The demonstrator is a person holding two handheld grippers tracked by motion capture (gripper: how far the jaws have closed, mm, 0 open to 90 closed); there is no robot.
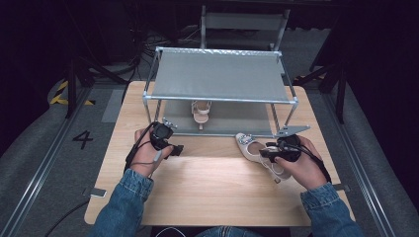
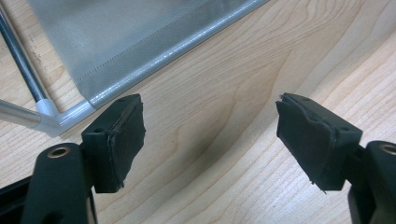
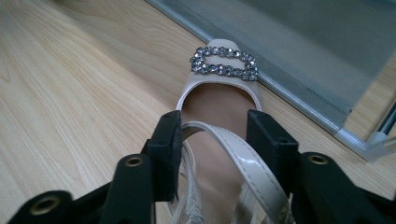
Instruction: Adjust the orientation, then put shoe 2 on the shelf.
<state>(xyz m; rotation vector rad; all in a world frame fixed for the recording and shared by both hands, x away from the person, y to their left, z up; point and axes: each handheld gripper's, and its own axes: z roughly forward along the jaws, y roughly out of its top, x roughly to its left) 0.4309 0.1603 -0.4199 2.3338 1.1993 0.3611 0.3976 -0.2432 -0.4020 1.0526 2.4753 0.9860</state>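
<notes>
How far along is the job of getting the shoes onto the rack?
One shoe already stands on the rack's lower shelf. The second shoe lies on the table in front of it, its straps between the right tool's jaws, not clearly gripped. The left tool is open, holding nothing. Left: shelve the second shoe.

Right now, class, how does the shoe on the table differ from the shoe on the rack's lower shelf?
The table shoe lies on bare wood between the right gripper's jaws; the shelf shoe stands alone under the rack's top shelf. The table shoe points diagonally; the shelf shoe sits straight. Both are pale beige heels.
</notes>
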